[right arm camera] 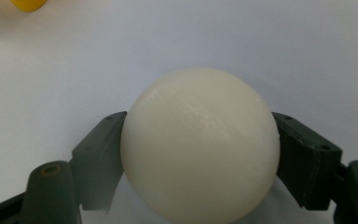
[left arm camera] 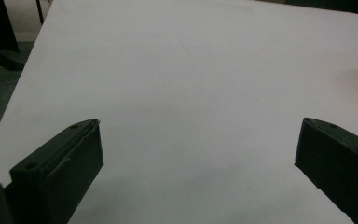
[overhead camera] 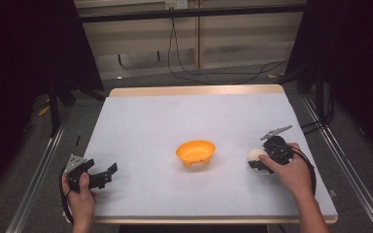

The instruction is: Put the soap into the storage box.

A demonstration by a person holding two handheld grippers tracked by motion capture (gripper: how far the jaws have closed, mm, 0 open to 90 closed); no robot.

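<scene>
A cream white ball (right arm camera: 199,144) sits between the two black jaws of my right gripper (right arm camera: 198,154), and both jaws press against its sides. From above, that ball (overhead camera: 256,155) and the right gripper (overhead camera: 264,158) are at the table's right side, to the right of an orange bowl (overhead camera: 195,152). My left gripper (overhead camera: 106,174) rests near the front left corner of the table, jaws wide apart with nothing between them. Its fingers (left arm camera: 70,161) frame bare white table. A corner of the orange bowl (right arm camera: 28,4) peeks in at the top left of the right gripper view.
The white table top (overhead camera: 175,121) has a wooden edge at the far side. Cables (overhead camera: 184,68) lie on the floor behind it. Metal rails (overhead camera: 340,160) run along both sides, and dark stands flank the table.
</scene>
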